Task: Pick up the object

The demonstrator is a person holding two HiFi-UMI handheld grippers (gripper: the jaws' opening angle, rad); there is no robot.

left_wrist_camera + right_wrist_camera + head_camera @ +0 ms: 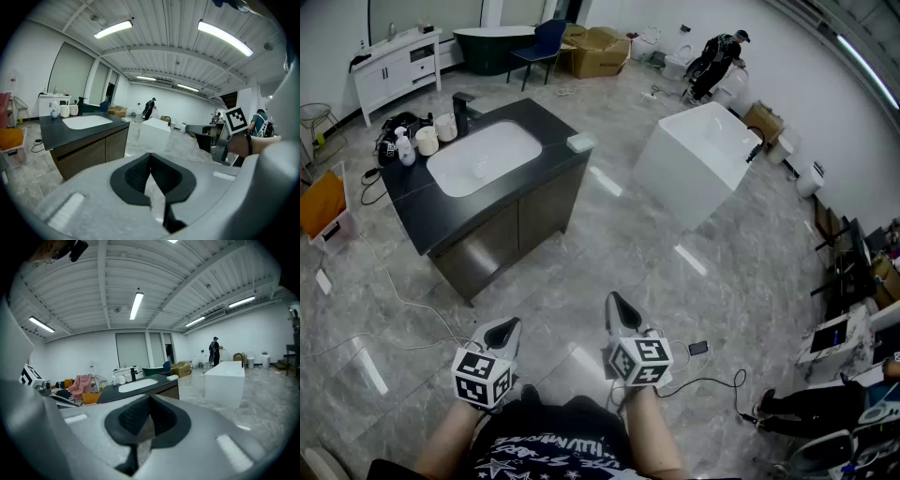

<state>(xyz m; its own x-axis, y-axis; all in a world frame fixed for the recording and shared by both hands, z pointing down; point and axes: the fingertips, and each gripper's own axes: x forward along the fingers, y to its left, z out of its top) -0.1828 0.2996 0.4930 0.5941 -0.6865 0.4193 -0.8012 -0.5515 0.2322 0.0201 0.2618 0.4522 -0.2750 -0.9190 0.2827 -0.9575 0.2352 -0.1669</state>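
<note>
A dark vanity counter (539, 122) with a white basin (483, 155) stands ahead on the left. On its near right corner lies a small pale block (579, 142). By the black faucet (461, 111) stand white cups (427, 139) and a small bottle (405, 148). My left gripper (511, 325) and right gripper (614, 302) are held low in front of the body, well short of the counter. Both are shut with nothing between the jaws; the pads meet at the tips in the left gripper view (150, 157) and the right gripper view (150, 399).
A white bathtub (698, 159) stands to the right of the counter. Cables (403, 309) trail over the grey tiled floor. A white cabinet (394, 66), a blue chair (542, 45) and cardboard boxes (598, 49) line the far wall. A person (717, 56) stands at the back.
</note>
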